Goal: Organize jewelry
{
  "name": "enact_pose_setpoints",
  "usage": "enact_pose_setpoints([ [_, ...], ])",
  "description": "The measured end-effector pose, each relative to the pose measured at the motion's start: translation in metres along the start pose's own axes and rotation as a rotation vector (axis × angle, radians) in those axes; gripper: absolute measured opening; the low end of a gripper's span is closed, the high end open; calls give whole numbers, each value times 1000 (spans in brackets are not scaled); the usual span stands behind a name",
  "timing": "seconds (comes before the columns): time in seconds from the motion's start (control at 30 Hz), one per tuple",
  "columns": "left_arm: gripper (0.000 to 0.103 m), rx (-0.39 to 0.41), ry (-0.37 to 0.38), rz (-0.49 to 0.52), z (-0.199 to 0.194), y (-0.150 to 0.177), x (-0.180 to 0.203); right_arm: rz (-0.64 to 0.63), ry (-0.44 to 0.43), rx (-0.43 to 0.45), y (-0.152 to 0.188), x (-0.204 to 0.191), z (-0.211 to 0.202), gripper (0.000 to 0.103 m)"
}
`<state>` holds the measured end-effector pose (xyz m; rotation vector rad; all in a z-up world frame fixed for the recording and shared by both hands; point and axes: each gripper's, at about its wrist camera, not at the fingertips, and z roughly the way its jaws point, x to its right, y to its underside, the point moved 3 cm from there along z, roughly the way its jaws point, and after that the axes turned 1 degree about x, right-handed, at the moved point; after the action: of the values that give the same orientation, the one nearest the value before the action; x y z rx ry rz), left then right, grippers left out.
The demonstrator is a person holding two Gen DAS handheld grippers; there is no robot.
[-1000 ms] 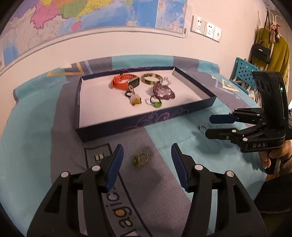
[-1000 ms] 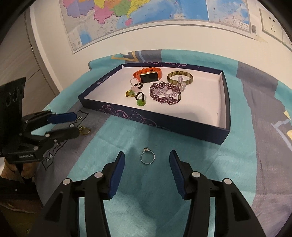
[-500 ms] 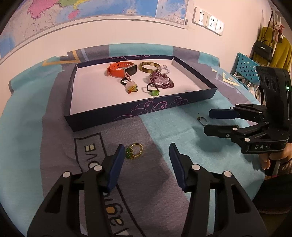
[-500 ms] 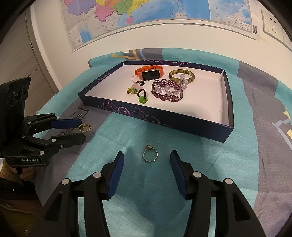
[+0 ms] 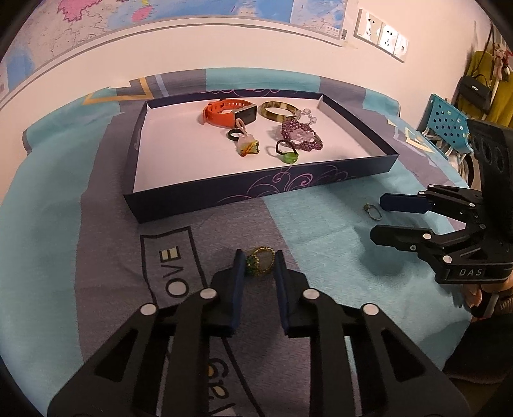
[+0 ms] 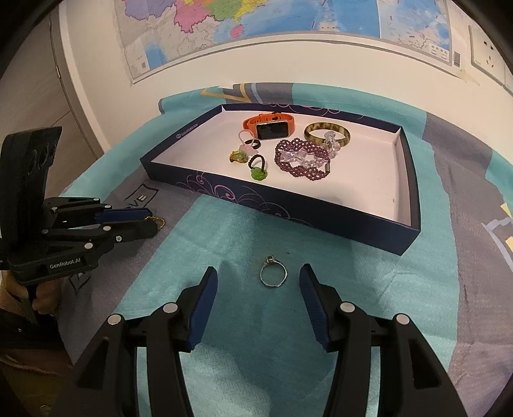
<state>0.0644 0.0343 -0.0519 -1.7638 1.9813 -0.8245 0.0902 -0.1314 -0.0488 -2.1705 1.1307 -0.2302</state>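
1. Left gripper (image 5: 258,261) has just been closing: jaws sat wide apart either side of the gold ring (image 5: 260,260) a second ago, now both blue pads pinch that ring between them, on the grey patch of cloth with the lettering.
2. Bedspread (image 6: 224,243), teal and grey, covers the whole work surface; wall map (image 6: 256,29) hangs behind it.
3. Navy tray (image 6: 288,208) with white floor sits past both grippers, long side toward them.
4. Inside tray, far half: orange watch (image 6: 271,125), tortoiseshell bangle (image 6: 327,133) just right of it, purple beaded bracelet (image 6: 301,158) in front of the bangle with clear beads touching both.
5. Small pieces left of the bracelet: black-band green-stone ring (image 6: 258,168), a yellow-green charm (image 6: 237,157), a pink loop piece (image 6: 247,138); too small to tell more.
6. Right gripper (image 6: 258,282) is spread, nothing gripped; pads stand apart from the metal on both sides.
7. Silver ring (image 6: 272,272) lies flat on teal cloth, centred between the right gripper's fingertips, just ahead of them, stone pointing toward the tray, well short of the tray wall.
8. Gold ring in the right wrist view shows only as a bit of gold at the left gripper's tips (image 6: 157,221).
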Motion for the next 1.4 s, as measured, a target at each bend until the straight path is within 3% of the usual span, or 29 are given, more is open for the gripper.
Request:
enact_pose_setpoints([
  [0.07, 16, 1, -1, 0, 0, 0, 0, -6, 0, -1, 0, -2, 1, 50],
  [0.47, 16, 4, -6, 3, 0, 1, 1, -39, 73, -8, -2, -3, 4, 16],
  [1.07, 13, 17, 1, 7, -4, 0, 4, -9, 25, 28, -3, -3, -6, 16],
  [1.23, 26, 20, 2, 25, -5, 0, 6, -8, 18, 25, -2, -3, -4, 16],
  [1.4, 28, 6, -10, 50, 0, 1, 11, -9, 13, 23, -2, -4, -3, 16],
])
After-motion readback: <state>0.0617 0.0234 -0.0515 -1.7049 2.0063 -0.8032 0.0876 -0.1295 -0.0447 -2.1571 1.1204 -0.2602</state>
